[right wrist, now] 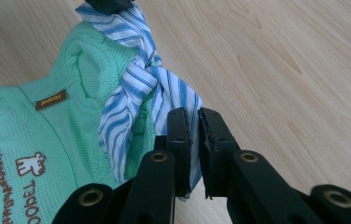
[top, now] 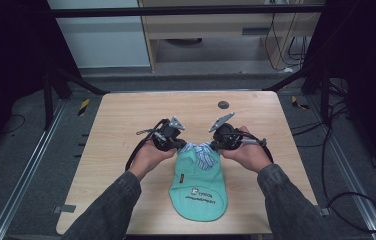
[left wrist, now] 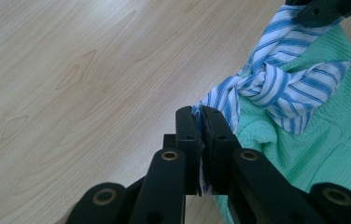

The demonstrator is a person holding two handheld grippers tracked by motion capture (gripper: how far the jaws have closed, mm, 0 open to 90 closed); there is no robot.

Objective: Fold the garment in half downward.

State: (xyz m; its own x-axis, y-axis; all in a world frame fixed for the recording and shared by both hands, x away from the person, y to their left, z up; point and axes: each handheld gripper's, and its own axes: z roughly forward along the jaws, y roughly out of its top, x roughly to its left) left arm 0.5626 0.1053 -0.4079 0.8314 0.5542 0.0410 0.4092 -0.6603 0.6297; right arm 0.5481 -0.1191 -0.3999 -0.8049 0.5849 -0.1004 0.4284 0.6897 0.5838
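A mint-green knit garment (top: pixel 198 192) with a printed logo lies on the wooden table (top: pixel 126 130), its neck end lifted toward the grippers. A blue-and-white striped tie (top: pixel 203 154) is knotted at that neck. My left gripper (top: pixel 180 145) is shut on one striped end (left wrist: pixel 220 100); the knot (left wrist: pixel 262 81) sits just beyond its jaws. The right gripper (top: pixel 215 145) is shut on the other striped end (right wrist: pixel 183 100). Both grippers hover close together above the table, a hand on each. The garment (right wrist: pixel 29 140) with its brown label shows left of the right gripper's jaws.
A small dark round mark (top: pixel 223 104) sits near the table's far edge. Bare wood lies left, right and beyond the garment. Black frame legs and cables stand on the floor around the table.
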